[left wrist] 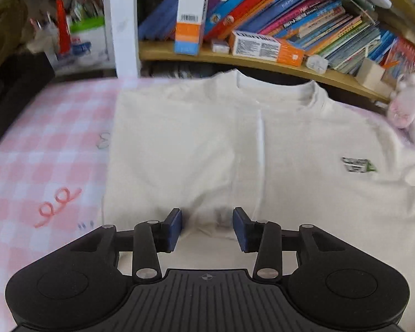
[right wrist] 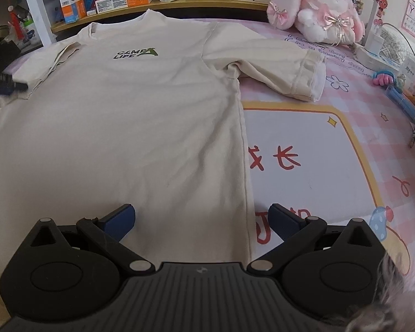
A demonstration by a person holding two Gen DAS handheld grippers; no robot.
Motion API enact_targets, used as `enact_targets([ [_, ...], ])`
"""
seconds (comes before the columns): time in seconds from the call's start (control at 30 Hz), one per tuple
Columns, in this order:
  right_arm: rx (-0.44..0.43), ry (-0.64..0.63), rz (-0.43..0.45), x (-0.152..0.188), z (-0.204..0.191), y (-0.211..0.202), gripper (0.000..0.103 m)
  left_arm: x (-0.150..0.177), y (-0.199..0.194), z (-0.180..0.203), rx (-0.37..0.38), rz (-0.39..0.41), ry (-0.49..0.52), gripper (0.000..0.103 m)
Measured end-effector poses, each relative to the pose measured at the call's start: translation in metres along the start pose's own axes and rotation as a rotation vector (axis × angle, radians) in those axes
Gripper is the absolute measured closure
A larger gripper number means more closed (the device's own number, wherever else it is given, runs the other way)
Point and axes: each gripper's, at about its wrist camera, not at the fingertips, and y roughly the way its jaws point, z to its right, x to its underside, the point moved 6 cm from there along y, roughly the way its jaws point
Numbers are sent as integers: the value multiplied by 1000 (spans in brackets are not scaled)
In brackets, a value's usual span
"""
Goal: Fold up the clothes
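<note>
A cream T-shirt (right wrist: 141, 116) with a small green and black chest logo (right wrist: 137, 53) lies flat on the pink checked bed cover. Its left side is folded in over the body (left wrist: 179, 144); its right sleeve (right wrist: 285, 66) lies spread out. My left gripper (left wrist: 207, 228) is open just above the folded part, with a small bump of cloth between its fingers. It shows at the left edge of the right wrist view (right wrist: 2, 84). My right gripper (right wrist: 202, 221) is wide open over the shirt's right side seam near the hem, empty.
A wooden shelf (left wrist: 235, 58) with books and boxes runs along the far edge of the bed. A pink and white plush rabbit (right wrist: 318, 8) sits by the shirt's right shoulder. Toys and a power strip (right wrist: 373, 52) lie at the right. The pink cover (left wrist: 41, 152) lies left of the shirt.
</note>
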Motion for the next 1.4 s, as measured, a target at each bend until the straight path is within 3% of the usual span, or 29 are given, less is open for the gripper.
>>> enact_targets([
  [0.03,-2,6,-2,-1,0,0,0,-2,-8,-4,19,28,-5,62],
  [0.13,-3,28,-5,0,1,-3,0,-8,-24,-36,-22,83,-87,61],
  [0.27,19,29,-8,4,-2,-7,0,-11,-15,-81,-63,47,-208,65],
  [0.4,52,37,-16,6,-4,-8,0,-14,6,-102,-24,13,-279,66],
  [0.43,60,39,-17,7,-5,-8,0,-15,9,-103,-12,12,-287,69],
  [0.47,68,40,-18,8,-6,-9,0,-17,12,-105,0,13,-293,95],
  [0.57,91,41,-21,11,-9,-10,0,-19,16,-115,-50,-4,-295,103],
  [0.63,106,46,-22,13,-10,-11,0,-20,17,-122,-94,1,-290,103],
  [0.9,152,113,-9,17,-15,-17,0,-17,0,-124,-34,21,-246,99],
  [1.1,185,154,9,17,-23,-25,0,8,-37,-91,33,52,-123,95],
  [1.4,192,208,51,15,-46,-40,0,73,-80,-50,116,0,-30,66],
])
